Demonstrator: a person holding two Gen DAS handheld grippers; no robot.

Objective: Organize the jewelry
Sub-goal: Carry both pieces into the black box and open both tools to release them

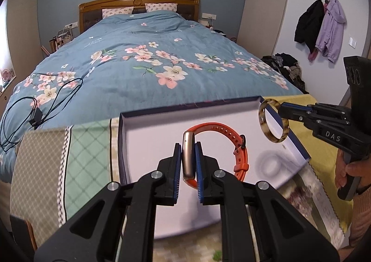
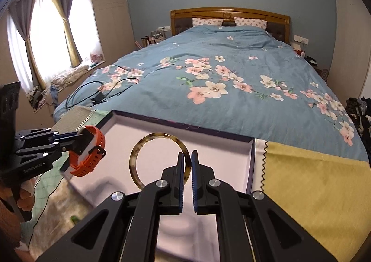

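The left gripper clamps the orange watch by its metal case (rigid, surest hold; the strap looks floppy); the right gripper pinches the tortoiseshell bangle, probably stiff, slick, light; both hang above the open box.

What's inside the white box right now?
The box holds nothing visible, only shadows; the watch and bangle hang above in the tongs, which cover its near floor.

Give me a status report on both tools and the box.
Left tool shut on orange watch. Right tool shut on tortoiseshell bangle. Both over open box, nothing blocking.
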